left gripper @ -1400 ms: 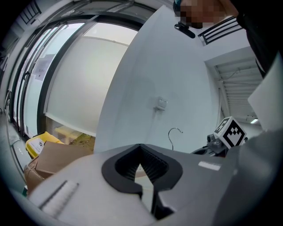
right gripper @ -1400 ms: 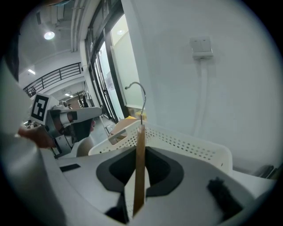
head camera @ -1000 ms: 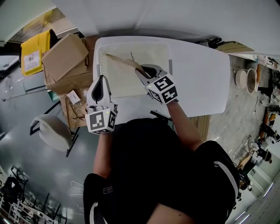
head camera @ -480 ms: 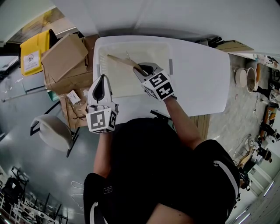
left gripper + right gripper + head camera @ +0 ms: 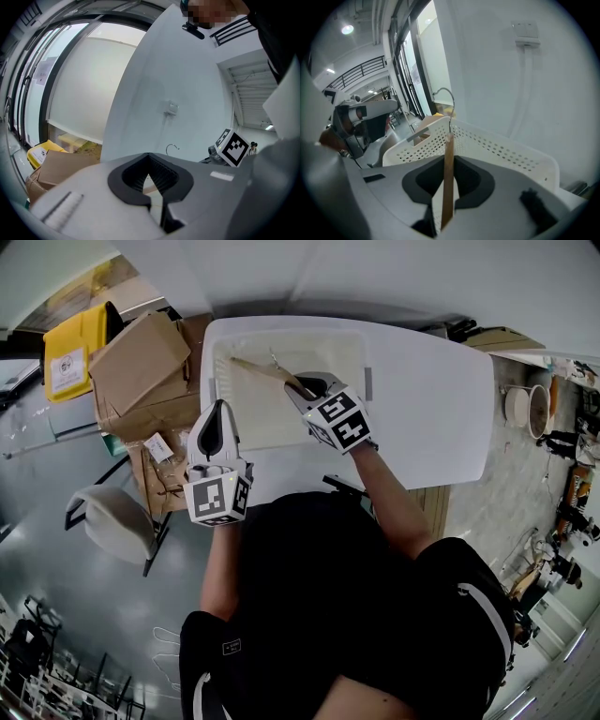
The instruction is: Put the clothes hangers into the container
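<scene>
I read the right gripper [image 5: 307, 390] as gripping: in the right gripper view its fingers are closed on the wooden clothes hanger [image 5: 267, 372], whose flat bar stands edge-on between the two pads. The grip sits at one end of the bar. In the head view the rest of the bar runs away from the gripper toward the far left corner of the container [image 5: 253, 418], with the metal hook [image 5: 274, 356] rising from the bar's middle. The hanger is over the inside of the container; I cannot tell whether it touches the bottom.

The container is a white perforated basket on the left part of the white table [image 5: 431, 409], close to the table's left edge.

The left gripper [image 5: 218, 409] is held at the near left corner of the container, outside its wall. In the left gripper view its fingers are drawn together to a thin slit with nothing between them.

Cardboard boxes [image 5: 141, 362] and a chair [image 5: 112, 521] are on the floor left of the table.
</scene>
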Available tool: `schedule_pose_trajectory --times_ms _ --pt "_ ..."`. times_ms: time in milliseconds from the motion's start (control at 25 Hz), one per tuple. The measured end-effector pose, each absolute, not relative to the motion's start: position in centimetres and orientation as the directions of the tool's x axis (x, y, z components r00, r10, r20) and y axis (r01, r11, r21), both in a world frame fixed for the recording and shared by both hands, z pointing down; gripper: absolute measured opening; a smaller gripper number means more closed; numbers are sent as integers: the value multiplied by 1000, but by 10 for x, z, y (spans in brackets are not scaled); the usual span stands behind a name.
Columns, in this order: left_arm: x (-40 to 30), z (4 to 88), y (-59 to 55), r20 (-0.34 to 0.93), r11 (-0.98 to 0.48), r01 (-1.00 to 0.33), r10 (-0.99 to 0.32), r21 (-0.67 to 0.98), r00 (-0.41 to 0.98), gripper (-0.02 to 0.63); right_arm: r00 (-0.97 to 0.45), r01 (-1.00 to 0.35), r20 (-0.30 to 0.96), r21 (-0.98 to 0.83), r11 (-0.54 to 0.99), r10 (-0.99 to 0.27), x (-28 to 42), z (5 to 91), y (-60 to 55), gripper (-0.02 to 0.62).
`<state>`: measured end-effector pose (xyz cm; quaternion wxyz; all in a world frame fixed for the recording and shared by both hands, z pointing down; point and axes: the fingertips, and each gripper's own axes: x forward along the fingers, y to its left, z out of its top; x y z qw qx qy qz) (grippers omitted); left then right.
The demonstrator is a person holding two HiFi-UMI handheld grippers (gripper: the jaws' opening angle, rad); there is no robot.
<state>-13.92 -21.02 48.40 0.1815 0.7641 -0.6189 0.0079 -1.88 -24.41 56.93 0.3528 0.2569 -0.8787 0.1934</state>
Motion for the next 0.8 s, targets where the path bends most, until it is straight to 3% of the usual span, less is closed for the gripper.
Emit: schedule_pose_trajectory --times_ms 800 --pt "-139 488 -211 245 -156 -948 -942 278 227 3 -617 -594 725 -173 785 -307 -16 577 -252 63"
